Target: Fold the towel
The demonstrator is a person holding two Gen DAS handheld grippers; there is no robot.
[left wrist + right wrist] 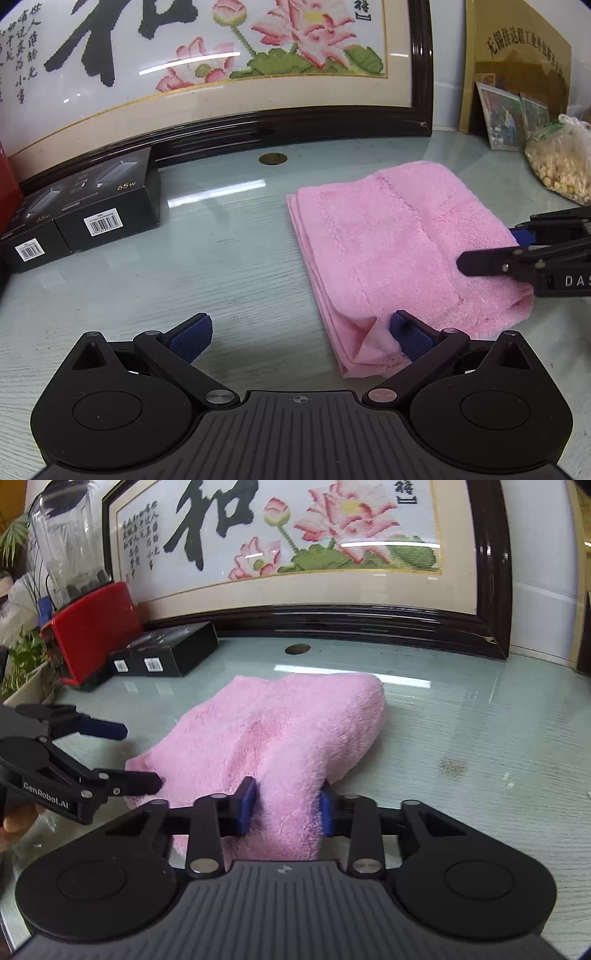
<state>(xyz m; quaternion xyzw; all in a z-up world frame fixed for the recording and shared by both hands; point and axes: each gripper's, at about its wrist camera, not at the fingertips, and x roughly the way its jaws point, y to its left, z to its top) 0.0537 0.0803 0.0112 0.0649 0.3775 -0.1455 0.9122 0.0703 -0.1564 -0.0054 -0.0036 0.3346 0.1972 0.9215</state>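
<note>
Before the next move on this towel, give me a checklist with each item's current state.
1. Right gripper has the towel: ok, blue pads on both sides of a raised bunch of pink fabric.
2. Left gripper free to act: ok, it is open, one pad touching the towel's near corner.
3. Towel already folded: ok, stacked layers show along its left edge in the left wrist view.
4. Fold is tidy: not ok, the near corner is rumpled and the middle is lifted.
5. Space on the table to the right: ok, bare glass there.
6. Black boxes out of the way: ok, apart from the towel.
</note>
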